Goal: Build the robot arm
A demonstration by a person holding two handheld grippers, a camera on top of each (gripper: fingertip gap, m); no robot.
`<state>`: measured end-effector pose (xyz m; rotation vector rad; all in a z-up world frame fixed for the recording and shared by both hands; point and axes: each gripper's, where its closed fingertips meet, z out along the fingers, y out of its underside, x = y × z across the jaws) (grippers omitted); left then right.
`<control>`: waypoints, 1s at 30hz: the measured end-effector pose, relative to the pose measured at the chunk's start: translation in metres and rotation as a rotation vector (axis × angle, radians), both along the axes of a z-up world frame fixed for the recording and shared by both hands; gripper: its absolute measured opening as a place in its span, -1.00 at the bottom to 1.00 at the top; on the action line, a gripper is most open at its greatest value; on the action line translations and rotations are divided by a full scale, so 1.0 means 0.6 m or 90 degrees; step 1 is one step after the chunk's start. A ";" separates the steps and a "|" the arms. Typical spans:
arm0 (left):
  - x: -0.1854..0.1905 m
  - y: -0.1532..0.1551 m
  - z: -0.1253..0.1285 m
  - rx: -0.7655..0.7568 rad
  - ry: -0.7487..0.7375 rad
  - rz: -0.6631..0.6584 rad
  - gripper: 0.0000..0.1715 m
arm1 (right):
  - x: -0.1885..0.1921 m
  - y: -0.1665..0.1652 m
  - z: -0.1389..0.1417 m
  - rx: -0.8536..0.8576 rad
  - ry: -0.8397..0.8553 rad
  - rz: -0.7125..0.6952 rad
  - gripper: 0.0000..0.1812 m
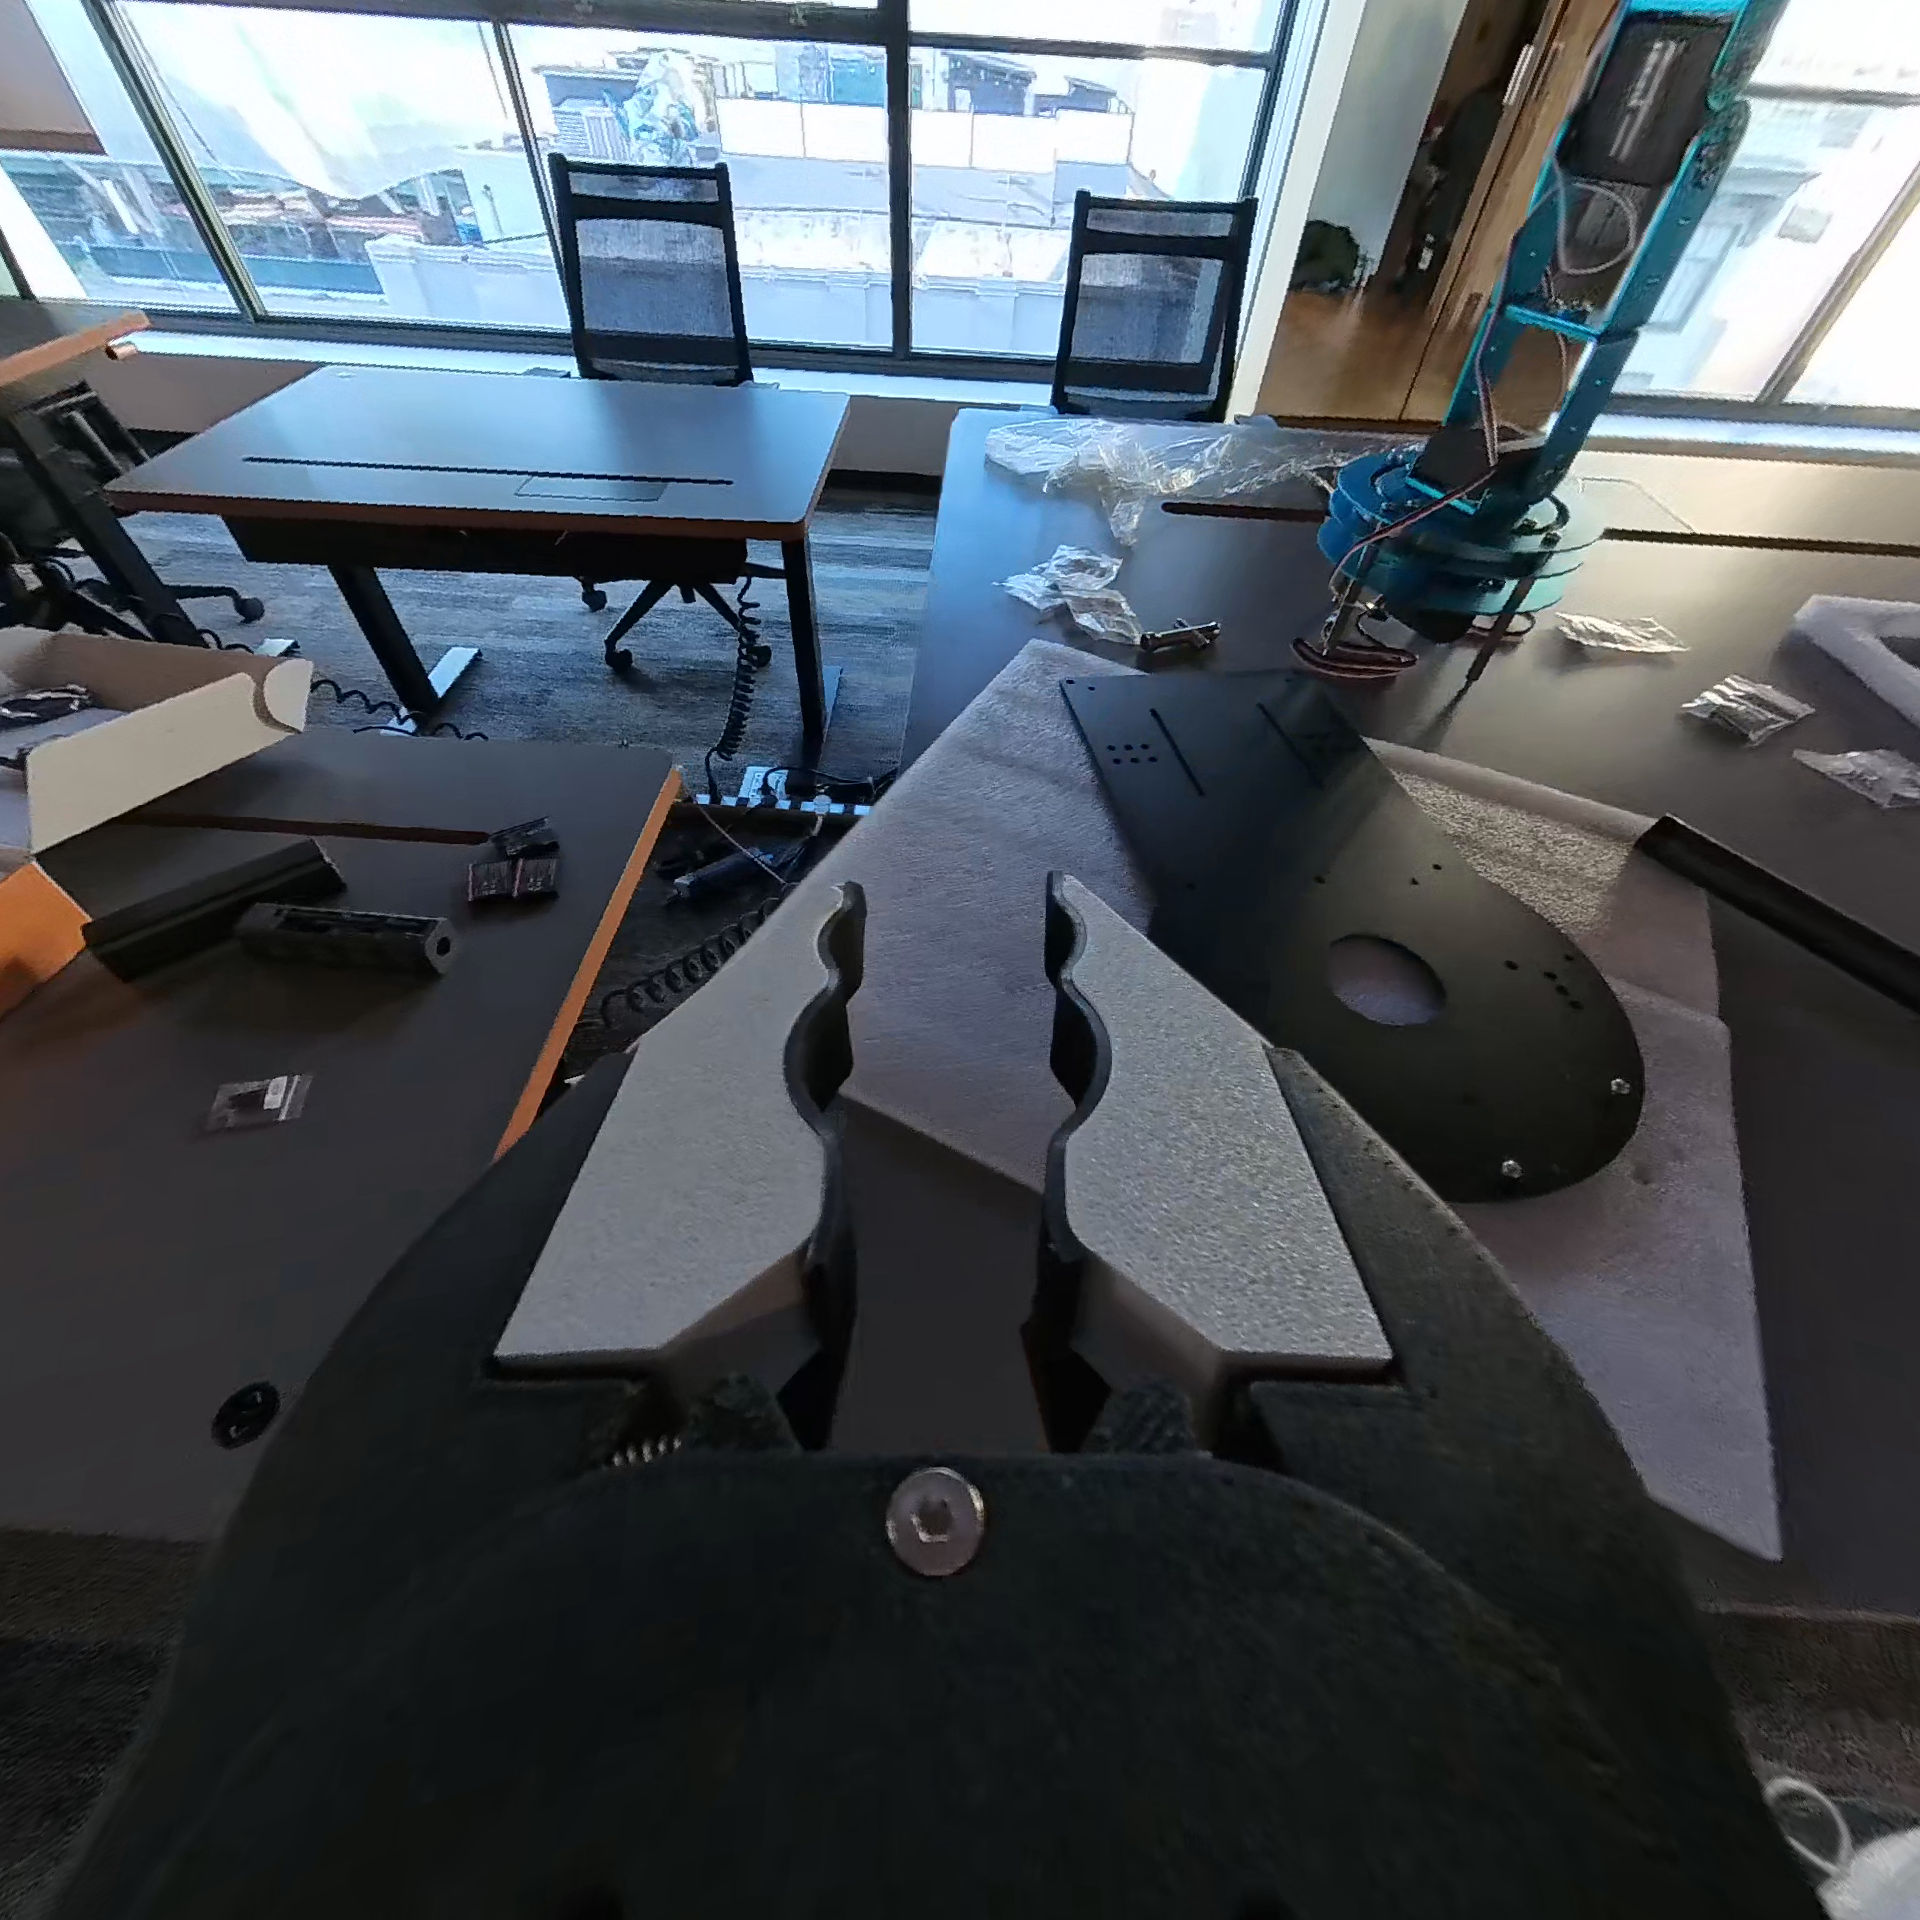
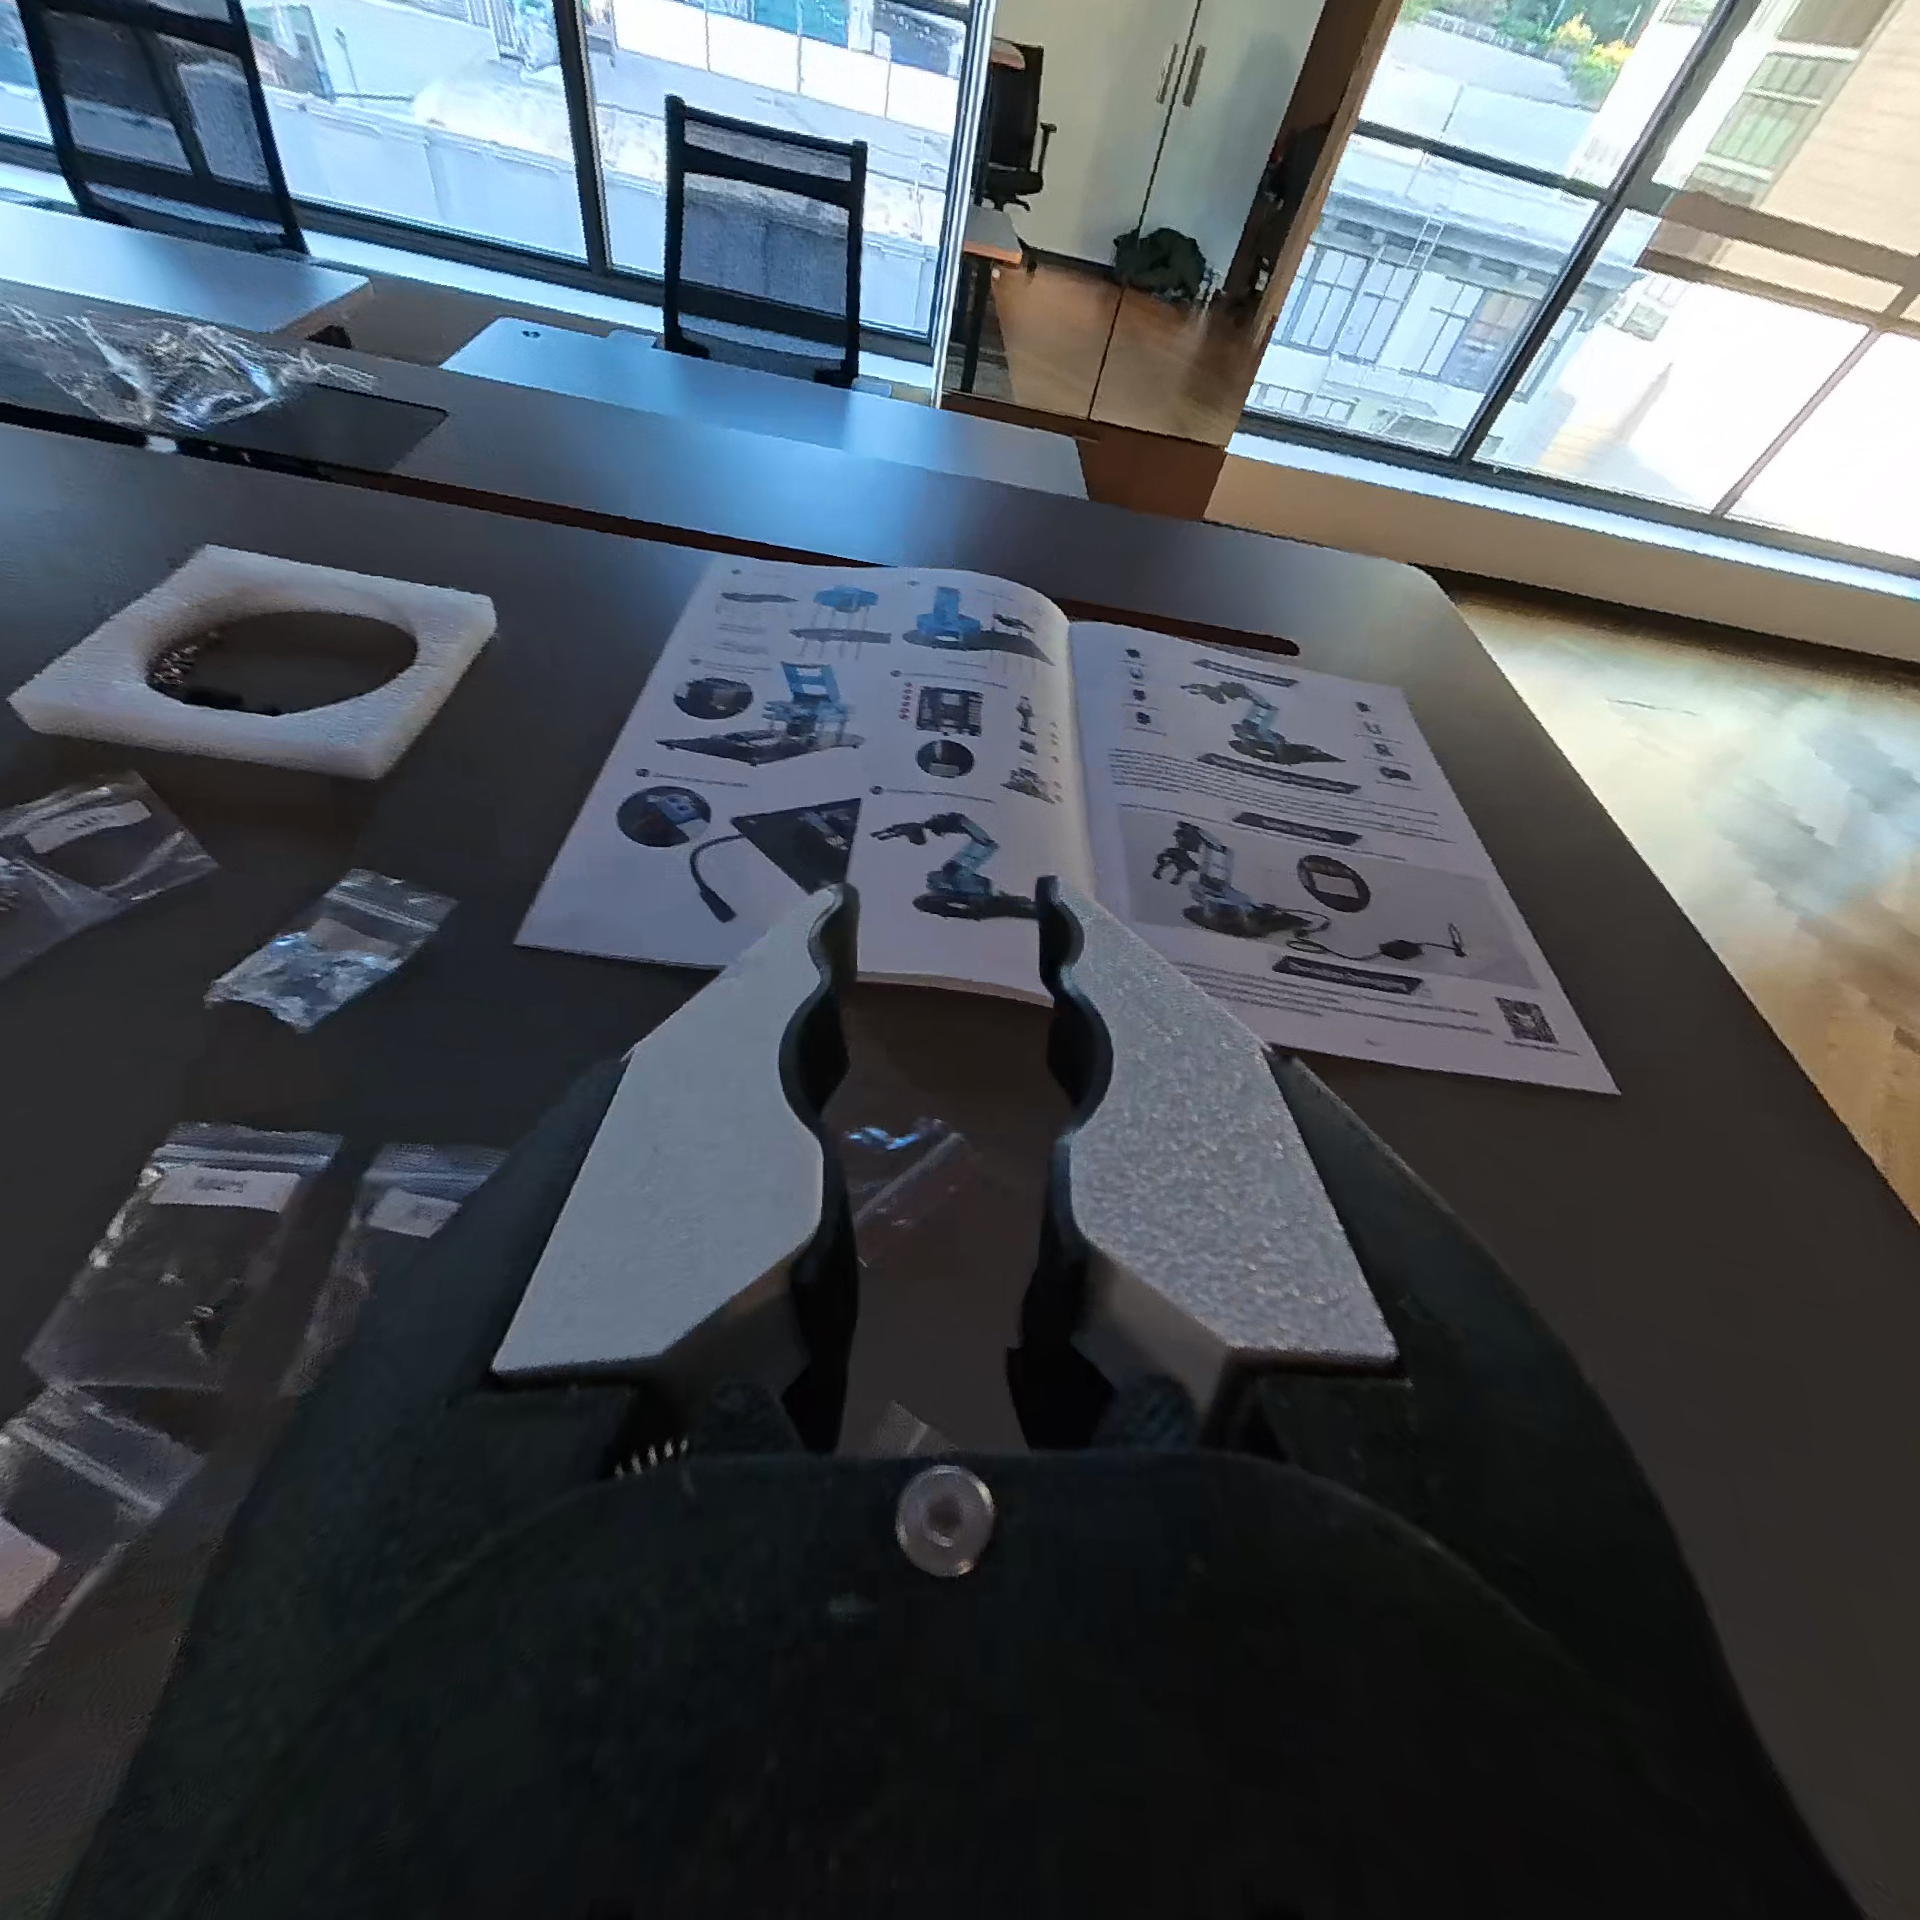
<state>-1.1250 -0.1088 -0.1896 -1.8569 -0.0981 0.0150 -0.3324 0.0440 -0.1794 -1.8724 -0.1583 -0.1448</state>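
My left gripper [image 1: 951,914] is open and empty, held above a grey foam sheet [image 1: 966,831] on a dark table. A black metal base plate [image 1: 1382,914] with a round hole lies on the foam just right of the gripper. A blue robot arm [image 1: 1507,416] stands on its round base at the far right. My right gripper [image 2: 945,914] is open and empty above the dark table, its tips over the near edge of an open picture manual [image 2: 1039,810]. A small clear bag [image 2: 894,1138] lies under the right gripper, between the fingers.
Small clear parts bags [image 2: 332,951] and a white foam frame [image 2: 260,665] lie left of the manual. Crumpled plastic wrap [image 1: 1143,462] and a black tube [image 1: 1787,914] lie near the plate. A second table [image 1: 260,1039] at left holds black parts and an open box [image 1: 156,727]. Chairs [image 1: 655,270] stand by the windows. Tip to tip, the grippers are about 80 centimeters apart.
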 end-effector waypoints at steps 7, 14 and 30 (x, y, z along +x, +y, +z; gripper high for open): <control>0.081 0.000 0.050 0.047 0.012 0.053 -0.61 | 0.119 0.014 -0.030 -0.007 -0.001 0.004 -0.63; 0.343 0.043 0.076 0.092 -0.028 0.009 -0.55 | 0.294 0.065 -0.035 0.021 0.025 0.057 -0.63; 0.984 0.458 0.115 -0.123 -0.019 -0.328 -0.43 | 0.308 0.383 -0.014 -0.189 0.103 0.190 -0.32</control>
